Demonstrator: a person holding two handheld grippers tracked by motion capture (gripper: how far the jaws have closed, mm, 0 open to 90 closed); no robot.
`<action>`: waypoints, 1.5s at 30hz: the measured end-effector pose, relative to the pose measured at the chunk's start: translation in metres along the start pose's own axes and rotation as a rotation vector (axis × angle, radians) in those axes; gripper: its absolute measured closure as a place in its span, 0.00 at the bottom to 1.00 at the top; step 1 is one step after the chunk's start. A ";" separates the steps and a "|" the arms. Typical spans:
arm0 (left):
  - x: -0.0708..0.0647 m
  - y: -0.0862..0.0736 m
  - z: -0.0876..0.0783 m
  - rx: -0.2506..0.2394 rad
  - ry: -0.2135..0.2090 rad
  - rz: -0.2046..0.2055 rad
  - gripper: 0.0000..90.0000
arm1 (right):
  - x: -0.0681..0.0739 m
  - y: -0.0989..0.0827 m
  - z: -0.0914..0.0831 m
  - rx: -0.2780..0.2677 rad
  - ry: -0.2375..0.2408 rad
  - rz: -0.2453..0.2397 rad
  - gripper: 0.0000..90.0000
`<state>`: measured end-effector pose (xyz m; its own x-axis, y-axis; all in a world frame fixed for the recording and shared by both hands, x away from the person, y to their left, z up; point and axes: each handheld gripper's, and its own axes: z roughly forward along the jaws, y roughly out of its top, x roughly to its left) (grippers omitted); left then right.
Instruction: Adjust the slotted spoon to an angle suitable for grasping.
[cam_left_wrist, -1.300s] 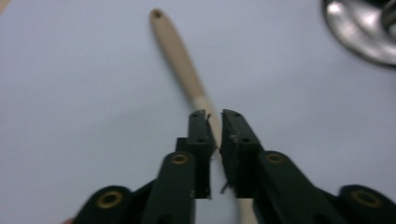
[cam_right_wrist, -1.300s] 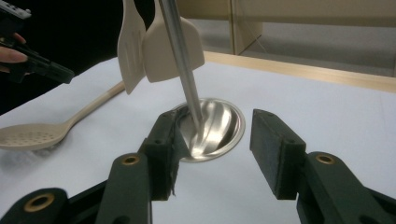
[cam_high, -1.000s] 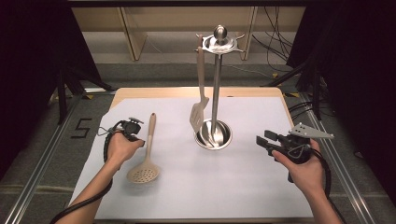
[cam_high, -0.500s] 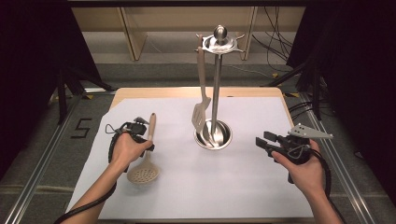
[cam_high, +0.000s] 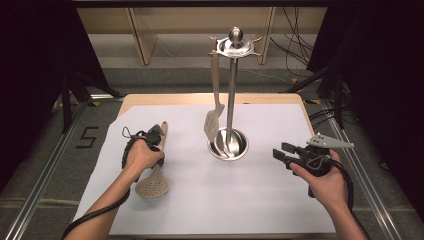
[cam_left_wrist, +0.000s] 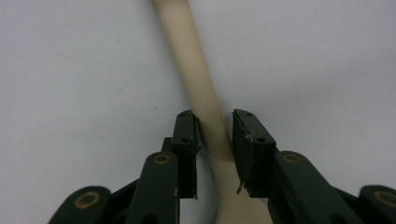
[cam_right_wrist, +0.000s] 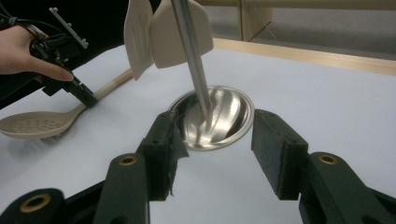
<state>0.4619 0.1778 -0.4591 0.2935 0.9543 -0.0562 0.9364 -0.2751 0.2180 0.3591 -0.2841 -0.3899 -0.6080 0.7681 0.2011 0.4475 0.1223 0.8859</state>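
Utensil stand at mid-table, skimmer to its left

The stand (cam_high: 230, 142) sits on the sheet (cam_high: 200, 200) at the table's (cam_high: 210, 98) middle, a spatula (cam_high: 215, 112) hanging on its left side. The skimmer (cam_high: 152, 175) lies left of the stand, handle far, bowl near. The left gripper (cam_high: 157, 136) straddles that handle; the right gripper (cam_high: 280, 154) is right of the stand.

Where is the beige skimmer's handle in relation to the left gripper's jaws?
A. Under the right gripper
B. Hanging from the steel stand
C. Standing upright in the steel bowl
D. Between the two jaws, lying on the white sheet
D: in the left gripper view the skimmer's handle runs between the left gripper's jaws, over the white sheet.
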 end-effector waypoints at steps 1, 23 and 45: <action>0.000 -0.001 -0.001 0.007 0.006 0.003 0.80 | 0.002 0.000 0.000 0.000 0.001 0.026 0.58; -0.013 -0.055 -0.017 -0.025 -0.052 0.254 0.67 | 0.004 0.003 0.000 0.000 -0.004 -0.023 0.58; -0.026 -0.029 -0.007 0.116 -0.003 0.213 0.86 | 0.004 0.003 -0.002 0.004 0.005 -0.008 0.58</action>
<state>0.4254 0.1619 -0.4571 0.4872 0.8730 -0.0234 0.8690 -0.4820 0.1119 0.3569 -0.2824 -0.3855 -0.6148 0.7638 0.1964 0.4454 0.1307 0.8857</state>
